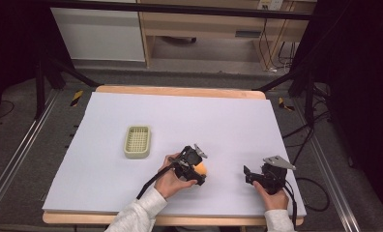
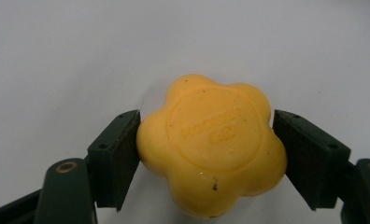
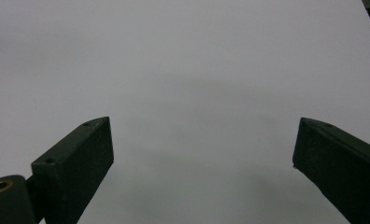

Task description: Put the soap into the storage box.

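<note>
A yellow flower-shaped soap bar (image 2: 212, 150) sat between the jaws of the left gripper (image 2: 206, 158), lying on the white sheet (image 1: 180, 121) that covered the bench (image 1: 180, 91). In the left gripper view the left jaw touched the soap's lobed edge, while the right jaw stood just beside the opposite edge; whether it pressed on the soap could not be told. The soap had six rounded lobes and a raised round medallion on its top face, with embossed lettering in two lines that was too faint to read. A few dark specks marked its surface. In the high view the soap showed as an orange-yellow spot (image 1: 201, 169) at the tip of the left gripper (image 1: 197, 170), near the front middle of the sheet, with the person's left hand (image 1: 172, 180) wrapped around the gripper body.

Well apart to the right, the right gripper (image 1: 247, 175) was held in the person's right hand (image 1: 272, 195) near the sheet's front right part. Its jaws were spread wide over bare sheet, with nothing between them (image 3: 202, 154).

To the left of the soap, a pale green slotted soap dish (image 1: 137, 141) lay flat on the sheet, with nothing seen inside it
</note>
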Tool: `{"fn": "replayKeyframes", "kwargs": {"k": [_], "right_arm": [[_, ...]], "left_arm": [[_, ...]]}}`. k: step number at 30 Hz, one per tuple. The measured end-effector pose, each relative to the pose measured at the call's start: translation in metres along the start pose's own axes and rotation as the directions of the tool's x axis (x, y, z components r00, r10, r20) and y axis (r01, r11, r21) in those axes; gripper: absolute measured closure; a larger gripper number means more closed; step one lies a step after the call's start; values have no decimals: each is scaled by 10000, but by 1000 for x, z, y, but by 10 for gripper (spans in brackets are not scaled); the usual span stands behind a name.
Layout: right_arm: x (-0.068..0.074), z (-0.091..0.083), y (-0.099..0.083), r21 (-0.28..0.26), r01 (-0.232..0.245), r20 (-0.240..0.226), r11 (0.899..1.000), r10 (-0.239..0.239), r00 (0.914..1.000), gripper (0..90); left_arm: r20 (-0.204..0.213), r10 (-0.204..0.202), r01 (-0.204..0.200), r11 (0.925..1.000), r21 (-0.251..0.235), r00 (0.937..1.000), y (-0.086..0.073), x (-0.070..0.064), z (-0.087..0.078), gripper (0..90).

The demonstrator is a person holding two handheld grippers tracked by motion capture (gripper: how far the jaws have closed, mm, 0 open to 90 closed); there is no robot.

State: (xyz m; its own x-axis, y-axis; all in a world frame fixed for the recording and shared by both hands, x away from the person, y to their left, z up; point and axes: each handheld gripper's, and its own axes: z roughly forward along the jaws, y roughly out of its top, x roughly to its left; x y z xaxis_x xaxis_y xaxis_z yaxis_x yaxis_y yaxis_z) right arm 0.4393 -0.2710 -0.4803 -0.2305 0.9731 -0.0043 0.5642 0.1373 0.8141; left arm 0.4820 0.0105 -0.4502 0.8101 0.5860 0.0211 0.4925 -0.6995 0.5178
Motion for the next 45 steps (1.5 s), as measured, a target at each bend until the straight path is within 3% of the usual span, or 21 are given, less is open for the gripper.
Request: {"fn": "replayKeyframes", "kwargs": {"k": [8, 19, 29, 36, 45], "right_arm": [[1, 0, 0, 48, -16, -51, 10000, 16, 10000, 57], [1, 1, 0, 68, 3, -71, 10000, -2, 10000, 58], [1, 1, 0, 75, 29, -68, 10000, -28, 10000, 59], [0, 1, 0, 78, -28, -67, 10000, 28, 10000, 58], [0, 0, 0, 82, -55, -84, 10000, 56, 9999, 59]], "left_arm": [[-123, 192, -191, 9998, 34, 9997, -3, 0, 3, 251], [179, -85, 83, 9999, 124, 9998, -3, 4, 12, 253], [-67, -188, 189, 9996, 194, 9998, -1, 1, 13, 263], [0, -26, 26, 9997, 246, 10000, -2, 0, 8, 266], [-26, -34, 34, 10000, 28, 10000, -6, 6, -11, 266]]}}
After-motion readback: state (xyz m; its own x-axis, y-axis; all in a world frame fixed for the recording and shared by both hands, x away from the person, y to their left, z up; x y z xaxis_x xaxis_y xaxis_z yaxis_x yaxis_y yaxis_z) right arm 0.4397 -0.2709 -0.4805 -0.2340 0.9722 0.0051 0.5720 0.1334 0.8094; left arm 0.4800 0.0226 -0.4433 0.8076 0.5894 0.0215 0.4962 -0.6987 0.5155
